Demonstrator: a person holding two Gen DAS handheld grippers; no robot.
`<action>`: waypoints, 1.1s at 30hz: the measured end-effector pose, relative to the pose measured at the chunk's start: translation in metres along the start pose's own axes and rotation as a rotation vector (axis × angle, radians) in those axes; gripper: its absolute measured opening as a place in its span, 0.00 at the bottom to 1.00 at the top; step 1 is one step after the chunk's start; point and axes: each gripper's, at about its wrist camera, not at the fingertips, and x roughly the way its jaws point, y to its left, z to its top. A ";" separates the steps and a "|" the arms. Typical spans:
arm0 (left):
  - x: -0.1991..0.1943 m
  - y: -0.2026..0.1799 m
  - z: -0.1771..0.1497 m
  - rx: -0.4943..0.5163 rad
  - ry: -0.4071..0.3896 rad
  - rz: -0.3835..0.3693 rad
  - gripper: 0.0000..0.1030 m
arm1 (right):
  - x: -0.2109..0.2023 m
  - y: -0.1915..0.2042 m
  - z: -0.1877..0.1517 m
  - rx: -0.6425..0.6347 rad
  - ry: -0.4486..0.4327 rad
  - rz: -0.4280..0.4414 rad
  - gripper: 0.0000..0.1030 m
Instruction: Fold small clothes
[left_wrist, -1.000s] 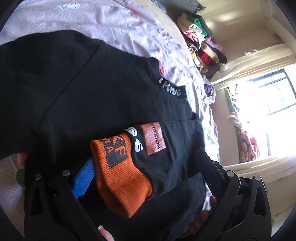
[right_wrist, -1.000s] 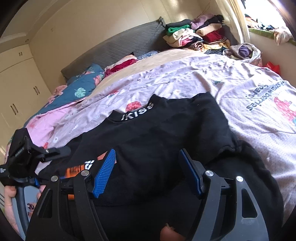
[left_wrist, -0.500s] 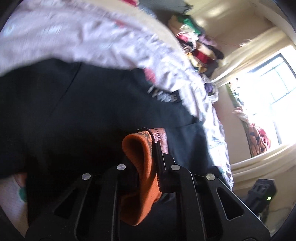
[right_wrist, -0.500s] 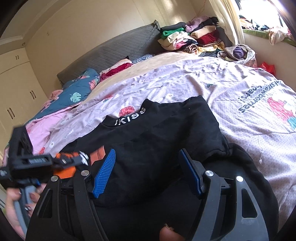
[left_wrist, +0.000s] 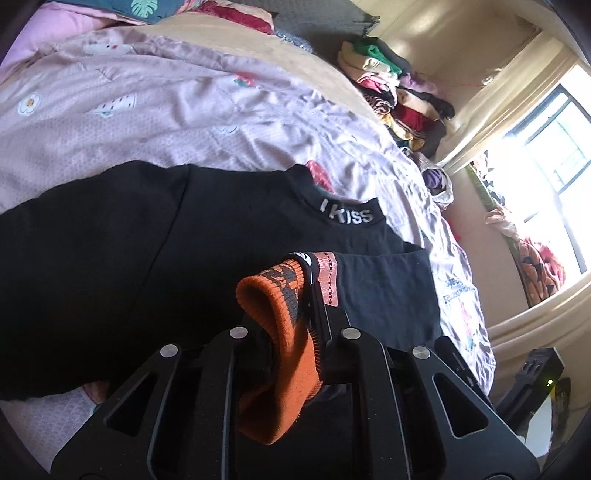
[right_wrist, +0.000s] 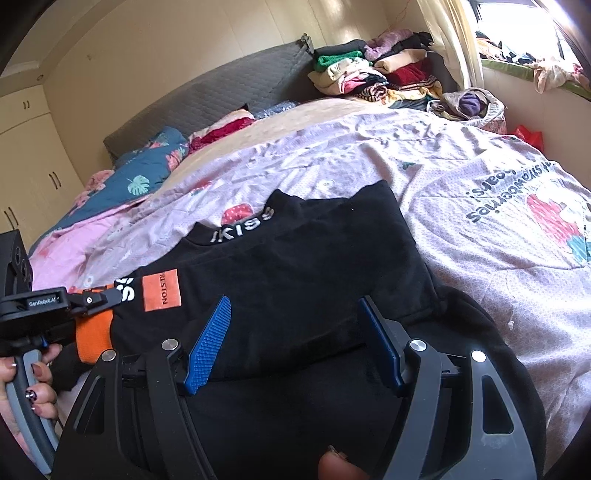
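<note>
Left tongs (left_wrist: 306, 295) clamped on orange cuff (left_wrist: 280, 332); right tongs (right_wrist: 295, 332) apart over black shirt (right_wrist: 295, 258).

Left gripper (left_wrist: 308, 295) clamped on orange cuff (left_wrist: 280, 332) (black shirt (left_wrist: 147, 258) beneath) over pink bedspread (left_wrist: 147, 122)

one black top (right_wrist: 314, 258), one orange cuff (left_wrist: 284, 350) — two grippers (right_wrist: 291, 339), one bed (right_wrist: 480, 177)

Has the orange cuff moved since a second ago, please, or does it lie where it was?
Yes. The orange cuff, which lay flat left of the orange patch on the black shirt, is now pinched upright in the left gripper, whose jaws just closed on it.
</note>
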 end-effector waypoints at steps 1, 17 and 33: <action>0.000 0.001 0.000 -0.002 0.001 0.003 0.09 | 0.001 -0.001 0.000 -0.001 0.003 -0.005 0.67; -0.002 -0.018 -0.019 0.144 0.002 0.197 0.33 | 0.039 0.000 -0.006 -0.124 0.144 -0.141 0.67; 0.003 0.004 -0.040 0.121 0.074 0.260 0.51 | 0.022 -0.003 -0.005 -0.080 0.100 -0.090 0.75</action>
